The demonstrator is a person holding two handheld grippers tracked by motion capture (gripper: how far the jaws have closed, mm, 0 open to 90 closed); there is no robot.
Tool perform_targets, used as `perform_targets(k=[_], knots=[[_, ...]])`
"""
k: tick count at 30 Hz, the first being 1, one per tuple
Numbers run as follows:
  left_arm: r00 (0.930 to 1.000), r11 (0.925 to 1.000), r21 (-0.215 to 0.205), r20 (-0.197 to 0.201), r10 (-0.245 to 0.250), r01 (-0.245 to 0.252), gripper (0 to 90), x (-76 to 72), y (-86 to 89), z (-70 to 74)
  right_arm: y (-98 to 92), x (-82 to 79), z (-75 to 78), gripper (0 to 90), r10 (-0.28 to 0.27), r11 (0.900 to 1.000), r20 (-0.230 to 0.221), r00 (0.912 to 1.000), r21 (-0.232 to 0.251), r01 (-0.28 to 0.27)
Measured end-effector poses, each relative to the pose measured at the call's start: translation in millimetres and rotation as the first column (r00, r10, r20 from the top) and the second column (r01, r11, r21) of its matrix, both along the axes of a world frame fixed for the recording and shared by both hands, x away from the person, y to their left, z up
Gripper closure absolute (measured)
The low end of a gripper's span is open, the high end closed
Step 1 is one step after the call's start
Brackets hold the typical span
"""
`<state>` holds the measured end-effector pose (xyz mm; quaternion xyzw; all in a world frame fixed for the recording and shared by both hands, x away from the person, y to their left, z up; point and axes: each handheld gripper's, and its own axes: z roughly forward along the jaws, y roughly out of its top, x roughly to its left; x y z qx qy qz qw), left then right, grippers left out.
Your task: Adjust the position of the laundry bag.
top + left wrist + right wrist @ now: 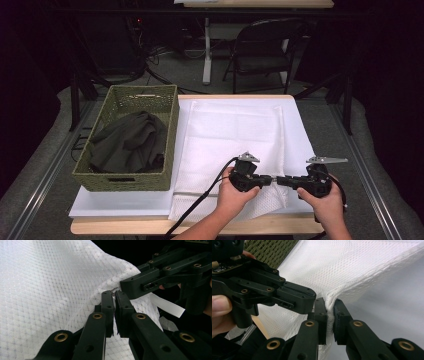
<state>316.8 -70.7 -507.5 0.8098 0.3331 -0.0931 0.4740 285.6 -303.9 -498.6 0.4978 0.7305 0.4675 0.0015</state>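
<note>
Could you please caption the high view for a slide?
Both grippers, left and right, pinch the white mesh bag beside a basket.

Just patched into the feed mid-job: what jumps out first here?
Both grippers meet tip to tip at the table's near edge, the left gripper and right gripper each shut on one seam of the white mesh bag. At the left stands a green woven basket holding a dark olive garment.

A mesh bag (230, 135) lies spread on the bench (125, 227), right of a basket (100, 181) holding cloth (131, 142). Both tools meet at the bag's near edge.
</note>
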Motion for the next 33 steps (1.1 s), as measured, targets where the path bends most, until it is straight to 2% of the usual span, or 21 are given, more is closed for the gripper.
perform_targets(k=[11,16,19,21,26,30,33], knots=[[0.9997,0.9999,-0.008,-0.021,0.014,-0.014,86.3,1.2,-0.9,-0.4,-0.2,0.1,-0.1,82.9,-0.004,1.0,-0.005,1.0,0.009,0.004],[0.9997,0.9999,-0.01,-0.023,0.012,-0.012,85.1,1.4,-2.5,-1.7,-0.1,-0.4,0.7,83.2,-0.002,0.999,-0.017,0.9999,0.037,0.003],[0.9997,0.9999,-0.01,-0.024,0.011,-0.011,83.9,1.1,-4.6,-3.2,0.3,-0.7,1.8,83.3,0.015,0.997,-0.021,0.9997,0.072,-0.013],[0.9998,0.9999,-0.009,-0.021,0.008,-0.008,85.0,0.9,-5.0,-3.5,1.0,-1.0,2.5,83.3,0.009,0.998,-0.015,0.9998,0.057,-0.008],[0.9999,0.9999,-0.005,-0.012,0.01,-0.011,85.6,0.0,-4.6,-2.8,-1.4,0.0,0.5,82.9,-0.003,0.998,-0.016,0.9999,0.058,0.004],[0.9998,1.0,-0.007,-0.022,0.002,-0.002,85.8,-0.4,-4.7,-2.3,-1.9,0.6,0.6,76.1,-0.015,0.999,-0.014,0.9998,0.03,0.015],[0.9997,1.0,-0.001,-0.024,0.002,-0.002,85.9,-0.6,-5.0,-2.6,-0.4,1.0,-1.4,80.6,-0.014,0.999,-0.02,0.9997,0.031,0.015]])
